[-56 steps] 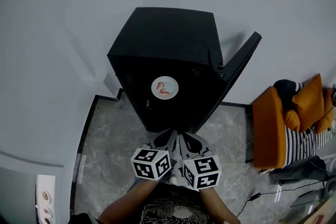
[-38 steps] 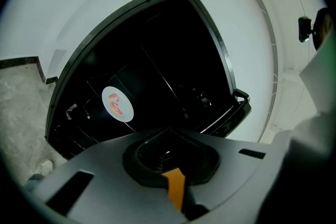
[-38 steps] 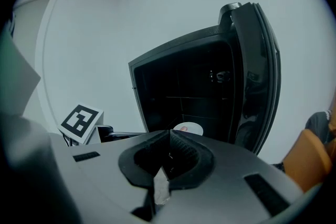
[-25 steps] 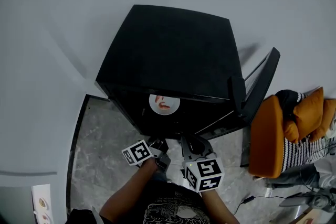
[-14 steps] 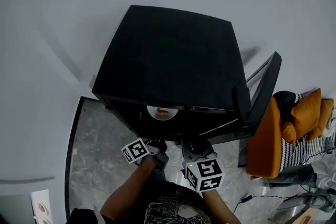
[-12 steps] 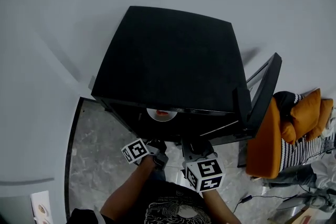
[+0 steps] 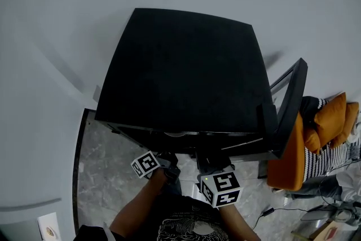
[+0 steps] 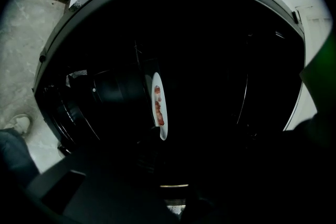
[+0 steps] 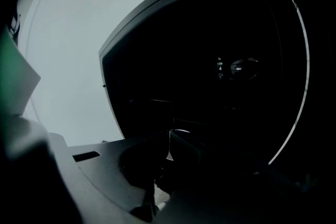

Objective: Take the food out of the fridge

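The black fridge [image 7: 186, 65] stands with its door [image 7: 290, 104] swung open to the right. Inside, a white plate [image 8: 157, 107] carries red food [image 8: 158, 110] and appears edge-on in the left gripper view. In the head view the fridge top hides all but a sliver of the plate [image 7: 175, 134]. My left gripper [image 7: 168, 160] and right gripper [image 7: 207, 162] are side by side at the fridge's mouth. Their jaws are lost in the dark interior, so I cannot tell if they are open or shut. A thin pale edge [image 9: 169, 145] shows ahead of the right gripper.
A grey wall surrounds the fridge. The marble floor [image 7: 96, 161] lies to the left. Orange cushions [image 7: 333, 115] and a striped fabric [image 7: 324, 158] sit just beyond the open door on the right. A thermostat dial [image 9: 239, 67] shows on the fridge's inner wall.
The head has moved forward over the fridge, so the plate slipped from plain sight to under the top edge. Both grippers have advanced to the opening and the left one has rolled sideways.
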The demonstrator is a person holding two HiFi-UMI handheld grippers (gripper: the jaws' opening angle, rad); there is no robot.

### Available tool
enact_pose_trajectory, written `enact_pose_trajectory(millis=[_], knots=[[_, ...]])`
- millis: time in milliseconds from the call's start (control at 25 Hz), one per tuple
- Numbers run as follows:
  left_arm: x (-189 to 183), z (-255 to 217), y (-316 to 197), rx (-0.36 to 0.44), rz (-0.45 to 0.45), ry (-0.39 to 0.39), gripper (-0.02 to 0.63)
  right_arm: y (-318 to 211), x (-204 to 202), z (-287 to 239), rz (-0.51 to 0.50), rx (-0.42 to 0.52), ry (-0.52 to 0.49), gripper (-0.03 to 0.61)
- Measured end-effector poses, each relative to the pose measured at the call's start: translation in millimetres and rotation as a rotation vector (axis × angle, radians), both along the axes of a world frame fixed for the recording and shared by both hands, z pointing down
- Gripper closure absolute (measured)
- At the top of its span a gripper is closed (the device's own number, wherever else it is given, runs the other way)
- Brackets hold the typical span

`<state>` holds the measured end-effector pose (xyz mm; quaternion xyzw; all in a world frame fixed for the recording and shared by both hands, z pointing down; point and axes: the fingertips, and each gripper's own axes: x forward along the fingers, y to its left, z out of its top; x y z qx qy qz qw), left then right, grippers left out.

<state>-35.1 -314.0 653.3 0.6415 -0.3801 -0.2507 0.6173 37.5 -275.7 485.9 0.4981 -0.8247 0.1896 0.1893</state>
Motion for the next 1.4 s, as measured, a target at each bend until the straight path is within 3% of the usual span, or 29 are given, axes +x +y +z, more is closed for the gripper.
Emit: enact_pose_trajectory(millis=[320,880,1240,1400], knots=[[0.7,9.0,-10.9,-0.027,0.01,0.027,0.512,-12.4,-1.7,4.8,0.023,-0.009,0.005,0.557],[6.8,16.7,-34.0,-0.097,-0.027,0.056,0.511,-18.7,2.5,11.9,0.045,-0.04,0.027,0.557],[5.4,23.3,-33.1,-0.181,-0.056,0.066,0.578,-18.9,4.1,13.2,0.054,-0.046,0.021,0.557],[5.6,25.2,-33.2,-0.197,-0.071,0.111,0.586,-18.7,4.7,12.1,0.057,-0.043,0.018,0.557]])
